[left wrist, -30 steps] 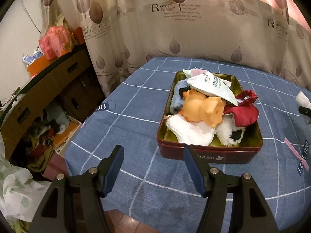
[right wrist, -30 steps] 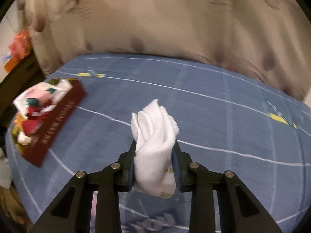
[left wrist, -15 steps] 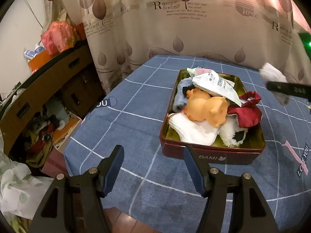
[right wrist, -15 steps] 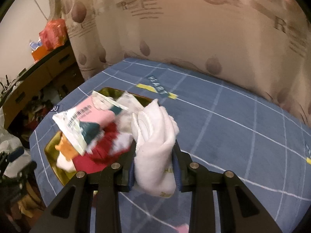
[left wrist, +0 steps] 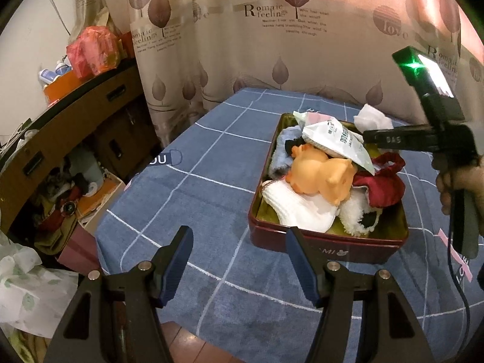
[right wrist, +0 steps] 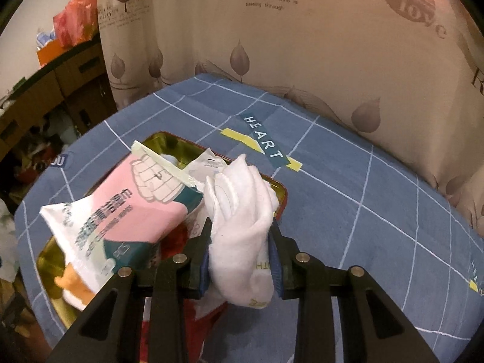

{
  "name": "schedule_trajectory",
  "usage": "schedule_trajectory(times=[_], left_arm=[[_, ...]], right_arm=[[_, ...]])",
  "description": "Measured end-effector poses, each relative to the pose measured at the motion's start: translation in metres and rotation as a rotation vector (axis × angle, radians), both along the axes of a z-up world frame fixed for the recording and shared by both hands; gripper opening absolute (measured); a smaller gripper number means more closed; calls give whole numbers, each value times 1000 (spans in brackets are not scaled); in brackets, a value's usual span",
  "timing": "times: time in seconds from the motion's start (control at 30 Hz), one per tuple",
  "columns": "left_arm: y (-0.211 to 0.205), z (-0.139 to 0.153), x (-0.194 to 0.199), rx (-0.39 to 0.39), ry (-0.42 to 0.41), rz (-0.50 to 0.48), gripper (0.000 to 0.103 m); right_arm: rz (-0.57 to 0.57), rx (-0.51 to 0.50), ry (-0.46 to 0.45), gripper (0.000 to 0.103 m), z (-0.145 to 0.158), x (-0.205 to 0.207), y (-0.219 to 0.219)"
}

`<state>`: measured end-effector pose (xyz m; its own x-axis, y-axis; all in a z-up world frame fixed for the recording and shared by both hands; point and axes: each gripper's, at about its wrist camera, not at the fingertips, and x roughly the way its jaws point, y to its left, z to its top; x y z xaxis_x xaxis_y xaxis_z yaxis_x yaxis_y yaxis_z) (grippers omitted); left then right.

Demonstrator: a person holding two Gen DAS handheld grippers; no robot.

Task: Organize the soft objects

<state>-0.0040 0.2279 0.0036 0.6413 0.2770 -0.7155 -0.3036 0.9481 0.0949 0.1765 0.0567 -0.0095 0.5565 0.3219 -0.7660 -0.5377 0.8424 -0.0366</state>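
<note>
White sock [right wrist: 242, 220] clamped between pads of right hand-held gripper [right wrist: 240, 260], centre of right wrist frame, over far right corner of red tin [left wrist: 326, 243]. Tin heaped: wipes packet [right wrist: 127, 214], orange toy [left wrist: 320, 177], red cloth [left wrist: 381, 183]. Left hand-held gripper [left wrist: 239, 260] spread apart, empty, bottom of left wrist frame, above blue table [left wrist: 211, 199].
</note>
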Motion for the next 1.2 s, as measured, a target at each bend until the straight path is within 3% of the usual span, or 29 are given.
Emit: schedule_trajectory(times=[0.2, 0.5, 0.67, 0.73, 0.77, 1.03, 1.2], left_arm=[[2, 0, 2, -27, 9, 5, 65], [1, 2, 0, -34, 3, 5, 65], [-2, 3, -1, -29, -3, -2, 65], [-4, 3, -1, -25, -4, -2, 65], [-4, 3, -1, -25, -3, -6, 65], [-10, 3, -3, -15, -7, -16, 65], [-17, 3, -4, 1, -11, -25, 65]], right_arm=[[3, -38, 15, 31, -11, 7, 15], [22, 6, 53, 36, -18, 4, 25], [-10, 35, 35, 55, -7, -1, 14], [-14, 63, 28, 76, 0, -7, 8], [-19, 69, 18, 80, 4, -11, 6], [-2, 104, -31, 97, 29, -75, -14], [-9, 82, -48, 99, 26, -117, -23]])
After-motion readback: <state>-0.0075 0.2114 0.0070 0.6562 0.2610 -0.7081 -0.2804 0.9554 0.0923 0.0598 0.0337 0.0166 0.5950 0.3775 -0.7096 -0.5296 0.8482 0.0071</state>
